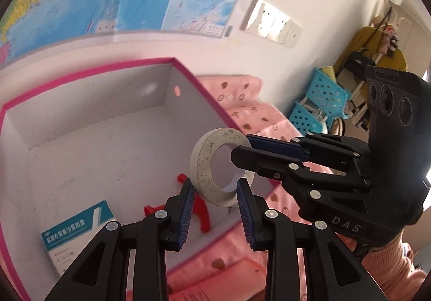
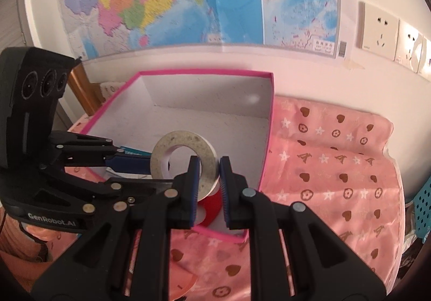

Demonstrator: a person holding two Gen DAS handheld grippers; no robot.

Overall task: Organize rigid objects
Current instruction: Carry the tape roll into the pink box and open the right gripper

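Tools, left [image 1: 215,209] and right [image 2: 210,185], tilt downward clamping tape roll [image 2: 184,155] over box [image 2: 204,73].

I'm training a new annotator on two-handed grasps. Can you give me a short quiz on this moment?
1. Choose: what do the left gripper and the right gripper both clamp? A a blue basket; B a speckled white tape roll; C a wall map.
2. True or false: the red plastic piece lies inside the pink-rimmed white cardboard box.
3. Fill in: the cloth with hearts and stars under the box is coloured ____.

Key: 1 B; 2 true; 3 pink.
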